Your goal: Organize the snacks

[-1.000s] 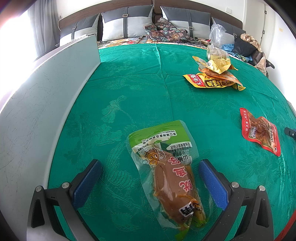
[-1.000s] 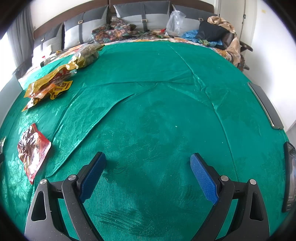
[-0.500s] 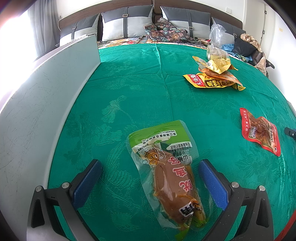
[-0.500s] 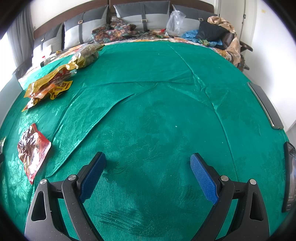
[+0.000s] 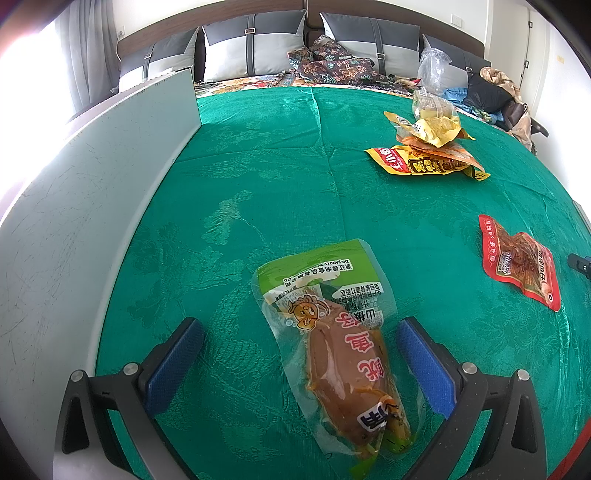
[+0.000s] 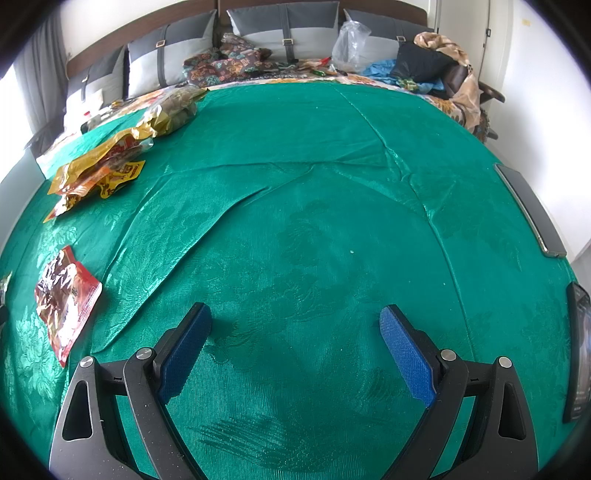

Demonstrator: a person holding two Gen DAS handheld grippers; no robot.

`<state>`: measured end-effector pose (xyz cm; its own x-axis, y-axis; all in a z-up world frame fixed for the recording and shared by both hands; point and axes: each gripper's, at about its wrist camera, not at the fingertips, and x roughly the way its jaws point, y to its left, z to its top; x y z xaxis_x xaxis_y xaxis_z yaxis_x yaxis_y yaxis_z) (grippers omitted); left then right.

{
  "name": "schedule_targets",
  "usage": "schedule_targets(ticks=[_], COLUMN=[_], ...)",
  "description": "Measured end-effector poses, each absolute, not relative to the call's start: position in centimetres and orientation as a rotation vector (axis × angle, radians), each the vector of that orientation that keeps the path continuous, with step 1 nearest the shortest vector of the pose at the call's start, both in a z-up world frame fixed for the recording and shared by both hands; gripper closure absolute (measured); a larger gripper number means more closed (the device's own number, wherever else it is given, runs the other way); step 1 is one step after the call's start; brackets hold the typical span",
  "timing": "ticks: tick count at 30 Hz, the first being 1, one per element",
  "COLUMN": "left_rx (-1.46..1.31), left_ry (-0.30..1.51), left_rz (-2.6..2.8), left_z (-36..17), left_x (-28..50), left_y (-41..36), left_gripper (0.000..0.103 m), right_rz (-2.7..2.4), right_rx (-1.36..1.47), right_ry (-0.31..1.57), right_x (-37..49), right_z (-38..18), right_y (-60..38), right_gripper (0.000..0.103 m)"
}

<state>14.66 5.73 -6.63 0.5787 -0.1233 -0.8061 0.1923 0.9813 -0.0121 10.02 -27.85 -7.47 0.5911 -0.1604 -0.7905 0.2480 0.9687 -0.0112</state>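
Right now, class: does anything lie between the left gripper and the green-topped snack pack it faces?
Nothing visible does. The left gripper is open, and the green-topped snack pack already lies flat on the green cloth between its fingers, nearer the right one.

— Room? White walls [image 6: 535,122], dark wooden headboard [image 5: 258,14], grey pillows [image 5: 251,51] in a row against it.

— Surface? Green patterned cloth [image 6: 314,221], creased in long folds, over a bed.

— Light? Strong daylight from the left, behind grey curtain [image 5: 85,62].

— More? Pale board [image 5: 85,192] upright along the left edge. Patterned fabric [image 5: 332,66] and clear bag [image 6: 349,46] near the pillows. Heap of clothes [image 6: 436,70] at far right.
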Motion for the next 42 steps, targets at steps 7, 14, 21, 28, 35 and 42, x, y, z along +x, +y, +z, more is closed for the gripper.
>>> schedule_targets(ticks=[7,14,21,28,35,42], left_rx=[0.078,0.126,0.138,0.166,0.136,-0.002], left_ry=[0.937,1.022,1.064,1.005,1.021,1.012], left_rz=[-0.186,-0.261,-0.296,-0.349,-0.344,-0.351], left_z=[-6.6,-6.3,-6.2,-5.6,-5.2,-3.8], left_x=[14.7,15.1,14.2,13.6,13.2,10.2], left_y=[5.7,6.0,4.9,4.6,5.2,7.7], left_gripper=[0.000,0.000,0.001,0.042,0.049,0.049], right_rz=[-0.238,-0.198,-0.044,0.188,0.427,0.437], right_rx=[0.103,0.149,0.073,-0.073,-0.241,-0.385], right_ry=[0.908,0.968,1.016,1.126,1.206,1.361], right_x=[10.0,10.0,14.9,13.1,15.2,18.5], right_z=[-7.5,-6.7,-5.5,-5.6,-3.9,-7.8], right_y=[-27.8,-28.3,-23.0,-18.3,-10.9,-6.6], right_gripper=[0.008,0.009,0.010,0.012,0.010,0.031])
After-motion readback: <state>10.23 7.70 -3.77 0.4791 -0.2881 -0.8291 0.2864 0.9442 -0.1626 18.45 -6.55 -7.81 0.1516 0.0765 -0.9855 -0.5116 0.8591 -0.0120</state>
